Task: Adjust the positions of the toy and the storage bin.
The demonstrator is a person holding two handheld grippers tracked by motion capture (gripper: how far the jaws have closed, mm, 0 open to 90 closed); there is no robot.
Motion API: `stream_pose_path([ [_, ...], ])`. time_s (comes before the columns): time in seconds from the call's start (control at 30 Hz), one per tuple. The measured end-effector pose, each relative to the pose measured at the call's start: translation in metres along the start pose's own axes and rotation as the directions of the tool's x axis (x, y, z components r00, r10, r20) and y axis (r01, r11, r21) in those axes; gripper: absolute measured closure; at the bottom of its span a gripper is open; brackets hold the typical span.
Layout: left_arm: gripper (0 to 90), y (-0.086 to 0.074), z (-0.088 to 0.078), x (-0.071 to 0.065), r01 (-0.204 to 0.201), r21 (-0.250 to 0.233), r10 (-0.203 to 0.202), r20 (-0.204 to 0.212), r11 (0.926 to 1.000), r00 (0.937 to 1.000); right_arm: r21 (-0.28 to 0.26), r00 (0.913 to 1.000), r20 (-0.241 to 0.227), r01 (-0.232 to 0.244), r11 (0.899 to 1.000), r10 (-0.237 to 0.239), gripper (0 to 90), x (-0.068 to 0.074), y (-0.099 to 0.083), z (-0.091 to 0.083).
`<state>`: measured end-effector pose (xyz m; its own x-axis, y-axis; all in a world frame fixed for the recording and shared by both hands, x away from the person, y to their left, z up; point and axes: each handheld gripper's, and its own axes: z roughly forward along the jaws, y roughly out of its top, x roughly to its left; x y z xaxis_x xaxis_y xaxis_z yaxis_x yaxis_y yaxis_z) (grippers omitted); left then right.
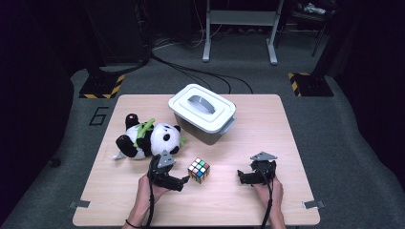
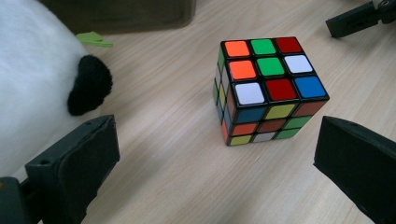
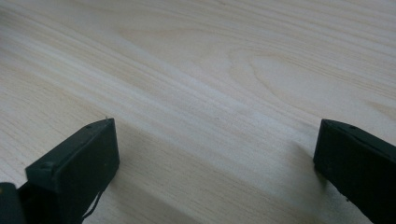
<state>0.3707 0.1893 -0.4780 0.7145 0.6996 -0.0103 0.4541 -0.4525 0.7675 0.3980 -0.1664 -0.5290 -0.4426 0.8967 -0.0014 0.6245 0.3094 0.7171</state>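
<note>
Glossy plastic cube (image 2: 268, 88), matt wood table (image 3: 210, 70), fuzzy plush panda (image 1: 145, 139)

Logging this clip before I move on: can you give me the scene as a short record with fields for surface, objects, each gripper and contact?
surface: wooden table
objects: puzzle cube, plush panda, lidded grey bin
cube position: upright on the table, between the two grippers, in front of the bin
panda: lying on its side, left of the bin
bin: lid on, handle flat
left gripper: open, aimed at the cube, close but not touching
right gripper: open, low over bare wood, holding nothing
contact: none with the cube
</note>
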Motion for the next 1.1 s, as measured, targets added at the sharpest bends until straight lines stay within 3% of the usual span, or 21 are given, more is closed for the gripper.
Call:
stream_pose_path([
  [0.73,0.0,0.024,0.032,-0.018,-0.021,0.025,0.02,0.041,0.9995,0.999,0.004,1.0,0.001,-0.006,1.0,0.006,0.0,0.001,0.0,0.0],
  [1.1,0.0,0.028,0.052,-0.022,-0.019,0.064,0.019,0.009,0.9978,0.9998,0.004,1.0,-0.001,-0.007,1.0,0.007,0.0,0.001,0.0,0.0],
])
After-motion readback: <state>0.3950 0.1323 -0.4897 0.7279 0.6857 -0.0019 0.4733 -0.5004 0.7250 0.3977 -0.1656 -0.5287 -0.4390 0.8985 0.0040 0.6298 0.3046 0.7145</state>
